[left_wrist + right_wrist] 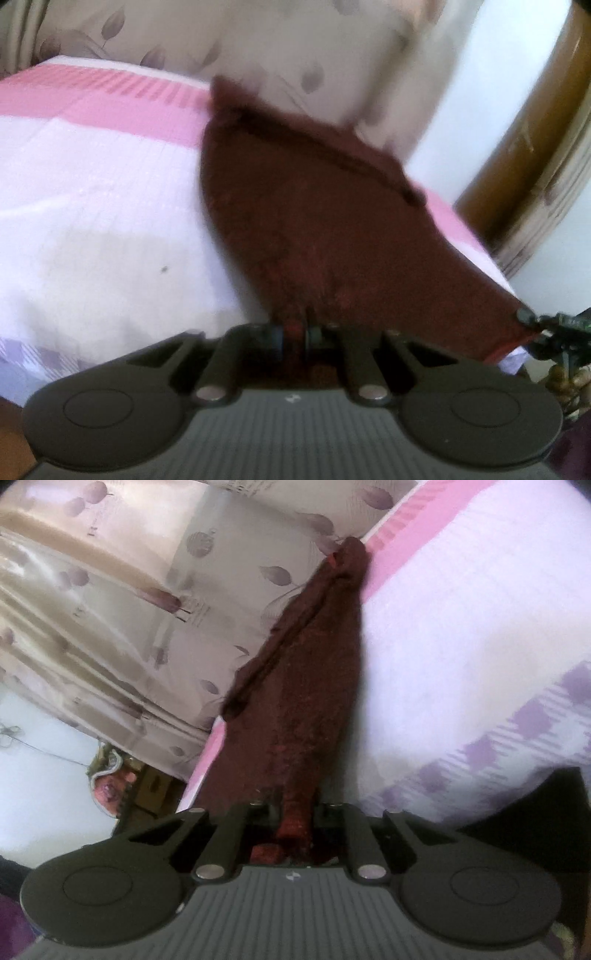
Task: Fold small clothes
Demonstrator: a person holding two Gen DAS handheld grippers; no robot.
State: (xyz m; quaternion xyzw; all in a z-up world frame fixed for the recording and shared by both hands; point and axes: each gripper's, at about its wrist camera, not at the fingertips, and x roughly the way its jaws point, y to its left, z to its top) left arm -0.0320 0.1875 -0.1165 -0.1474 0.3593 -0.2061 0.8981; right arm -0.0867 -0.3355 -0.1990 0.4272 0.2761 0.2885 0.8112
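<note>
A dark maroon cloth (314,221) is stretched over the bed (92,206), held at its near edge. My left gripper (295,332) is shut on the cloth's near edge at the middle of that view. The right gripper (532,318) shows at the far right of the left wrist view, pinching the cloth's corner. In the right wrist view the same cloth (306,701) runs away from my right gripper (297,808), which is shut on it. Its far end (351,554) is bunched at the bed's back edge.
The bed has a white and pink sheet (461,627) with purple checks near the front. A beige leaf-patterned curtain (129,609) hangs behind the bed. A wooden door frame (535,129) stands at the right. Cluttered items (110,779) sit on the floor beside the bed.
</note>
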